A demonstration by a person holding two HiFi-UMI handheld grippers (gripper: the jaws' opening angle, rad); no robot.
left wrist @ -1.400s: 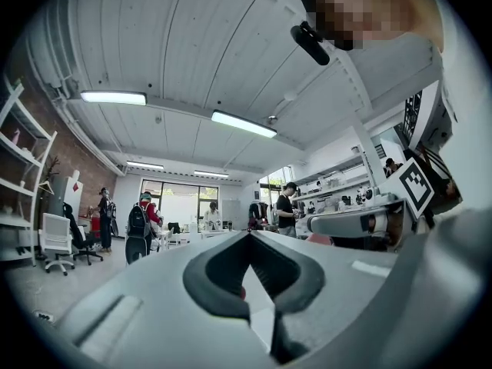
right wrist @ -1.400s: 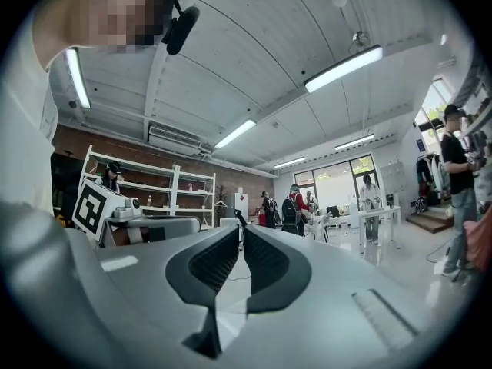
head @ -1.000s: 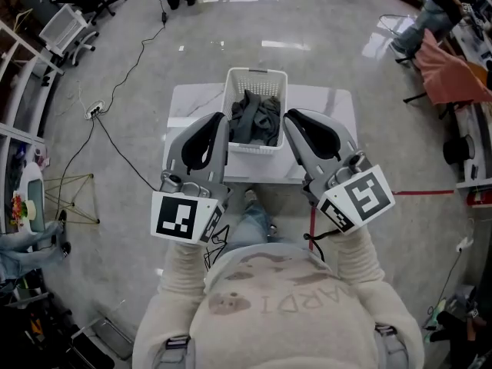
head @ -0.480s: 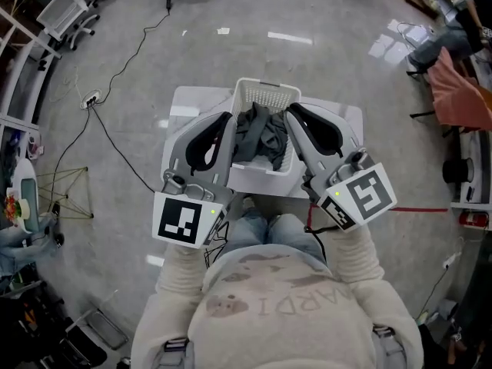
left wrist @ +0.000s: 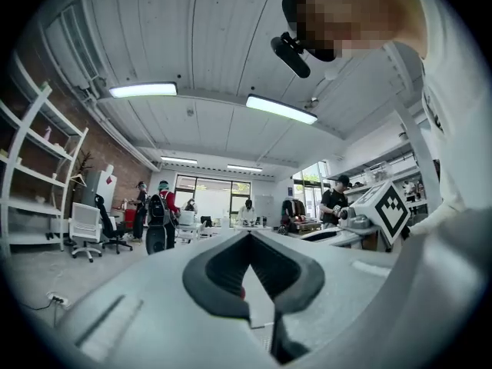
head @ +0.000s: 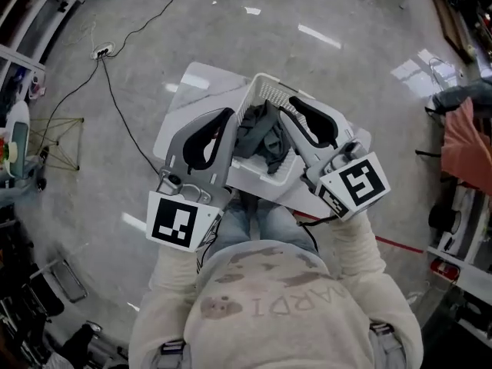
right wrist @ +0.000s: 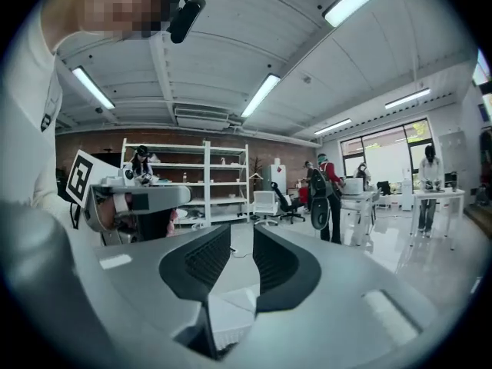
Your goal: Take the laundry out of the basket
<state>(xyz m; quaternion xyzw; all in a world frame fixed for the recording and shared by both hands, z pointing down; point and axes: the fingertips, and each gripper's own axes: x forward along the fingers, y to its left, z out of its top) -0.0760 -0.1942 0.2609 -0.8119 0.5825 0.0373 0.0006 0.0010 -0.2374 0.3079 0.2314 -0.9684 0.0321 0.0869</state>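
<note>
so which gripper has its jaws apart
The right gripper: its jaws have just been opening, a clear gap, nothing between them. On the left gripper they meet at the tips.

The room was bright and evenly lit. Long ceiling lights (left wrist: pixel 280 108) ran overhead, and daylight came through the far windows (left wrist: pixel 211 194), washed nearly white. On the glossy floor (head: pixel 92 183) the lamps showed as white streaks of glare, and shadows were faint. Both gripper views bulged like a fishbowl, with black corners and bent lines at the edges. My own jaws, right against the lens, looked soft; the background was sharper.
</note>
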